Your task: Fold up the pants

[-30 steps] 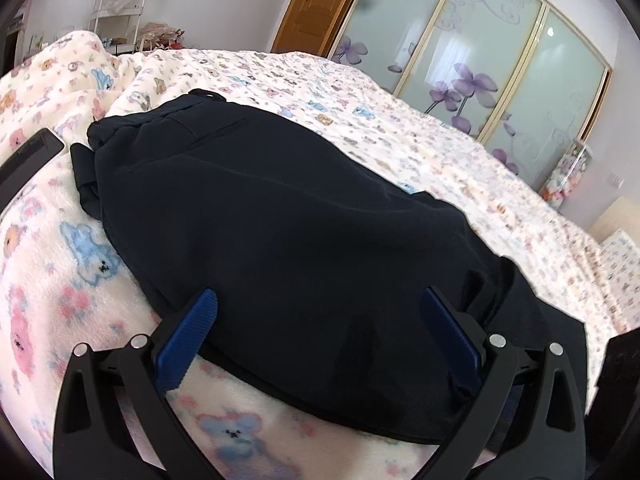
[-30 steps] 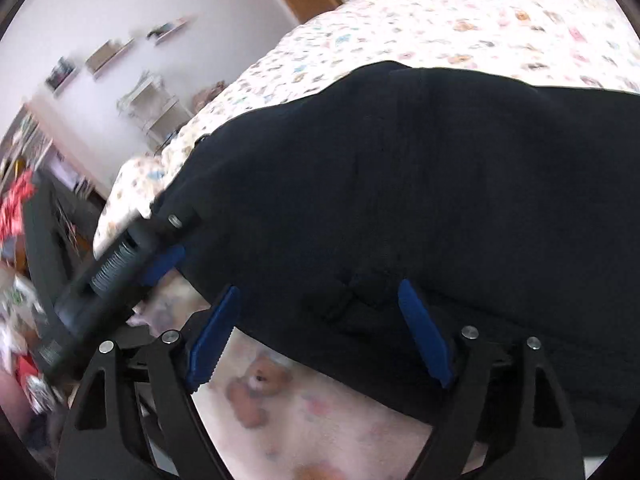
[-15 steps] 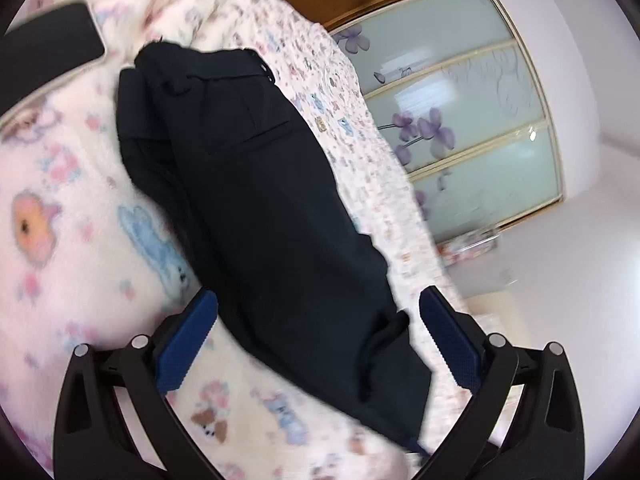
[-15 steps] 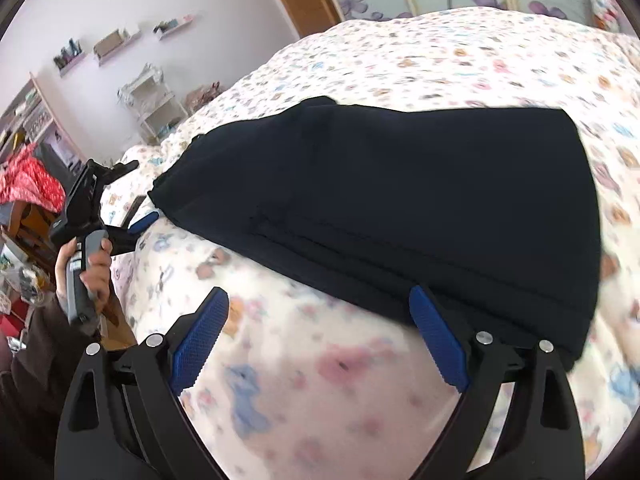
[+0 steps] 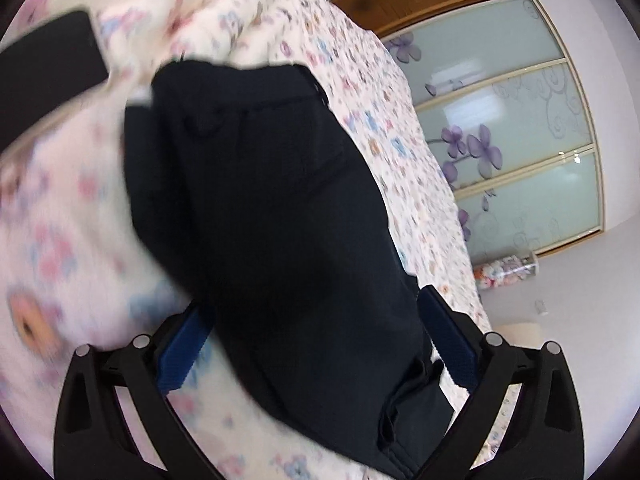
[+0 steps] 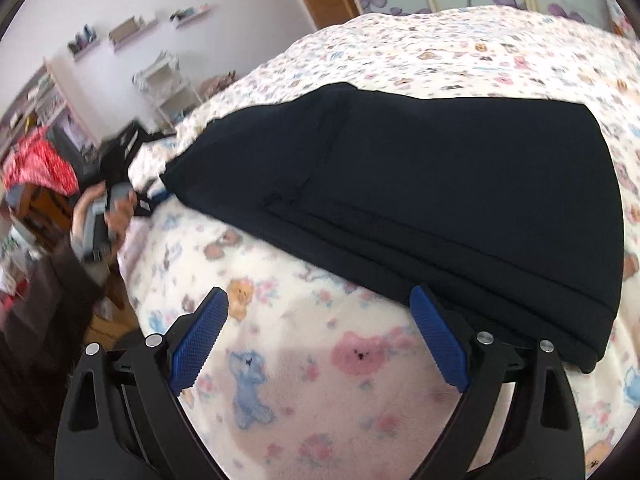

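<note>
Dark navy pants (image 5: 260,208) lie folded in a long strip on a cartoon-print blanket (image 5: 60,240). My left gripper (image 5: 312,304) straddles one narrow end of them. Its jaws are closing, with the fabric between the blue pads (image 5: 180,356), and no clear press on it shows. In the right wrist view the pants (image 6: 460,184) form a wide flat stack. My right gripper (image 6: 320,320) hangs open over bare blanket, its right finger beside the pants' near edge. At the pants' far left end a hand holds the left gripper (image 6: 154,196).
A flat black phone-like slab (image 5: 48,76) lies on the bed near the pants' far end. Sliding wardrobe doors with purple flowers (image 5: 500,140) stand beyond the bed. A white shelf rack (image 6: 168,84) and red cloth (image 6: 36,168) stand past the bed's left edge.
The left gripper rolled and slid along the pants to their narrow end. The right gripper drew back off the pants onto bare blanket and opened wider.
</note>
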Demonstrator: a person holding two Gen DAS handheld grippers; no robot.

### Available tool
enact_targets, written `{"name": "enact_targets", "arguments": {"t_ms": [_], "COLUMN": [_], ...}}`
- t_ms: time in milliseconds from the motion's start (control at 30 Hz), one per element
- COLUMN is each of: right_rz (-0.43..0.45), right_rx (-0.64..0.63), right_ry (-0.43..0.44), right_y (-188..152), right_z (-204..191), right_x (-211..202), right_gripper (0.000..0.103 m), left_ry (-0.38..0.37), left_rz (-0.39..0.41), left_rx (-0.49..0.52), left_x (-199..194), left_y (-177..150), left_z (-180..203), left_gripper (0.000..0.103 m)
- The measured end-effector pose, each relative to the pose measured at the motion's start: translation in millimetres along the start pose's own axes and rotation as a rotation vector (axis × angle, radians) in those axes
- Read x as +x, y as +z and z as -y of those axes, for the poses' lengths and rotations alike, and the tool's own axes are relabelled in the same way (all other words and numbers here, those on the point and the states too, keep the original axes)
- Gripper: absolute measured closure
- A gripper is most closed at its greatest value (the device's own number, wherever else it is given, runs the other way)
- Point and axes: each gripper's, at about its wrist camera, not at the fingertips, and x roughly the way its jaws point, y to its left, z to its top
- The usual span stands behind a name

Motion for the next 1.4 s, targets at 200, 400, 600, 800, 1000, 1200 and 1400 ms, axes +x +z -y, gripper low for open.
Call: {"name": "enact_targets", "arguments": {"t_ms": [200,400,600,800,1000,1200,1400], "right_rz": [-0.018,-0.008,0.074,0.173,0.392,0.469,0.415], "right_rx": [-0.046,-0.06,0.033,0.233,0.512,0.763,0.788], "right_ry": [0.026,0.033,0.024,-0.021,-0.113,-0.053,0.156], "right_y": [-2,-3,6,13,4,-17,-7], "right_z": [-14,-18,-1,42,106,161,166], "right_x": [5,-1,-23,-52,-111,-136,-109], "right_gripper": [0.009,0.009,0.009,0.009,0.005,0.005,0.007], "left_ry": [0.079,0.163,0.344,0.336,0.159,0.137,0.112], "left_rz": [-0.026,-0.004,0.155,0.257,0.177,-0.135,-0.069], "left_rx": [-0.095,-0.036,0.475,0.976,1.435,1.528,1.522], "left_x": [18,16,7,15,41,98,95], "left_y": [27,30,-5,-113,-275,-356,-359], "left_z": [-19,-3,126,241,281,232,213], "left_gripper": [0.056,0.081,0.087,0.089,0.088,0.088,0.08]}}
